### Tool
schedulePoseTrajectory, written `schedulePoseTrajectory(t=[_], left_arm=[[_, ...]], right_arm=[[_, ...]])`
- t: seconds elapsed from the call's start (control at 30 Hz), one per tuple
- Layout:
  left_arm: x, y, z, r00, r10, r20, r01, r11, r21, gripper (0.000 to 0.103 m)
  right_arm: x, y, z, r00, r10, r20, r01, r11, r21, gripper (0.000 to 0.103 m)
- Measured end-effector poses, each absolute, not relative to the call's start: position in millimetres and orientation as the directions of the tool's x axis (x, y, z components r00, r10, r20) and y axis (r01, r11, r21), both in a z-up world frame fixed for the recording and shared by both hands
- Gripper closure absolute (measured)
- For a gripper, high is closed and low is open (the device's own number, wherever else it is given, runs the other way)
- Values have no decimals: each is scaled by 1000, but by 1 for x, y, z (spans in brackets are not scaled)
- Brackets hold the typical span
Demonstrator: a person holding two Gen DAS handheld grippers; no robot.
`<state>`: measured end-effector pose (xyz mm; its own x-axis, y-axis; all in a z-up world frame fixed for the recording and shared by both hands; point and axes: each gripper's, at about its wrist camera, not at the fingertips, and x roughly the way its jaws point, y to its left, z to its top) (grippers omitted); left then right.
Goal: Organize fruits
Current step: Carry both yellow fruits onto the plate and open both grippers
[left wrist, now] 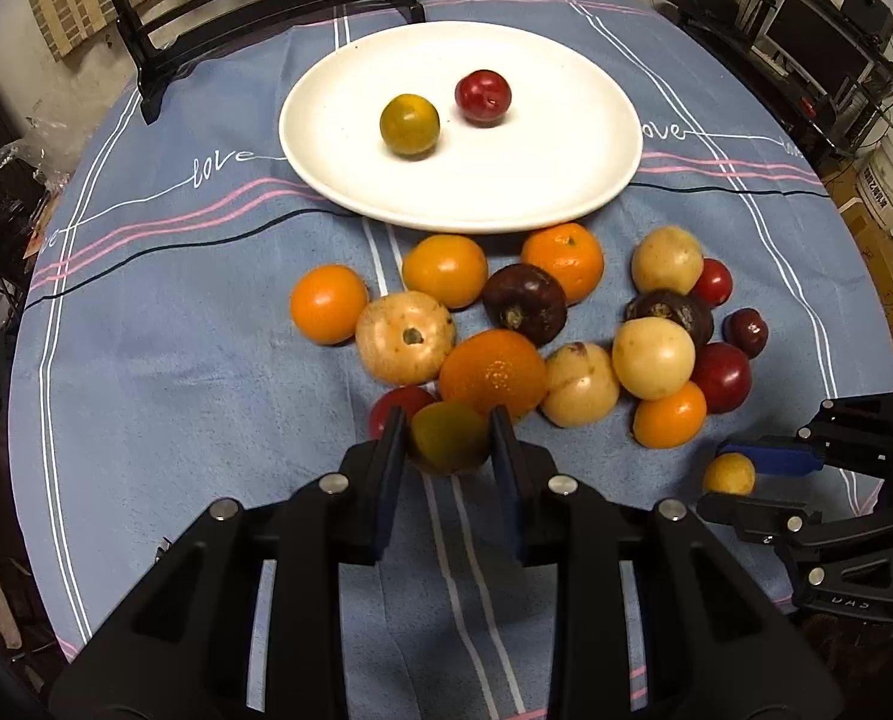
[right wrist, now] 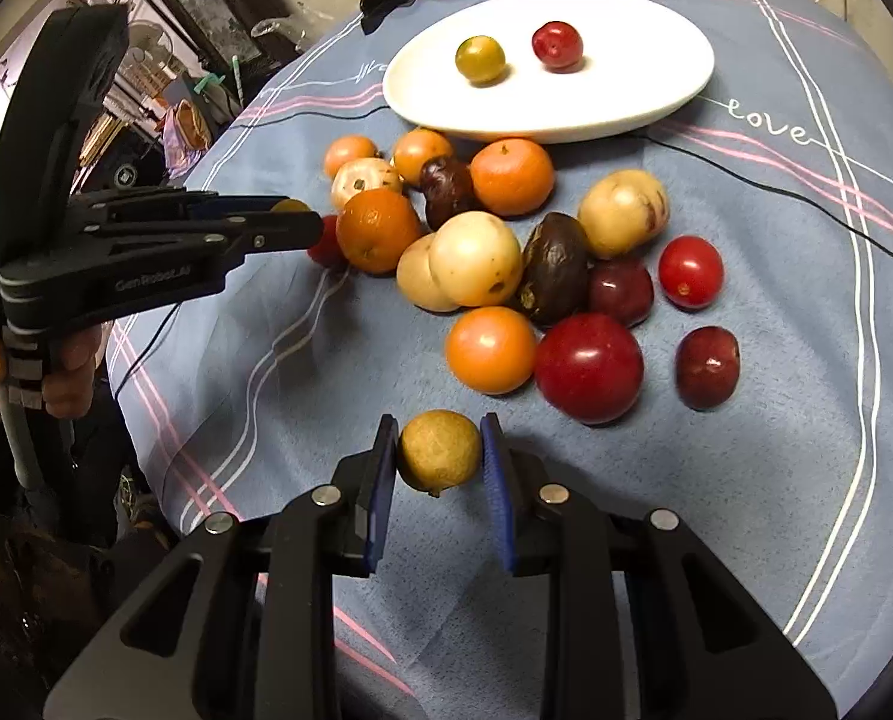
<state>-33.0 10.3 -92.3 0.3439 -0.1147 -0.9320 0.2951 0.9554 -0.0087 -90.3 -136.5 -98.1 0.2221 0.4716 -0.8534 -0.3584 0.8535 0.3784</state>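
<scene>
My left gripper (left wrist: 448,420) is shut on a yellow-green fruit (left wrist: 449,437), just in front of the fruit pile; it also shows from the side as the left gripper (right wrist: 302,222) in the right wrist view. My right gripper (right wrist: 439,438) is shut on a small tan round fruit (right wrist: 438,450) at the near side of the pile; the right gripper (left wrist: 728,483) appears at the lower right of the left wrist view. A white plate (left wrist: 554,180) beyond the pile holds a green-yellow fruit (left wrist: 409,123) and a red plum (left wrist: 483,96).
Several oranges, pale yellow fruits, dark purple fruits and red plums lie loose on the blue tablecloth (left wrist: 176,330), among them a large orange (left wrist: 493,373) and a big red plum (right wrist: 588,367). A black chair (left wrist: 254,6) stands behind the plate. A hand (right wrist: 65,372) holds the left gripper's handle.
</scene>
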Motion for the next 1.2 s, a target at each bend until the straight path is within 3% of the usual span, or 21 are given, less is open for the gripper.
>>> schedulePoseTrajectory(t=[0.23, 0.57, 0.9, 1.2], left_arm=[[-16, 4, -79, 380, -109, -919, 318, 948, 18, 75], [67, 0, -21, 531, -116, -839, 280, 959, 45, 75], [136, -22, -41, 516, -57, -854, 227, 971, 72, 75], [158, -26, -64, 489, -27, -872, 208, 974, 86, 75]], right_arm=[[-66, -141, -68, 284, 471, -835, -396, 851, 345, 75], [26, -151, 9, 511, 424, -748, -434, 878, 201, 75], [110, -143, -20, 504, 371, -780, -394, 902, 175, 75], [136, -134, -49, 451, 359, -817, -402, 899, 174, 75]])
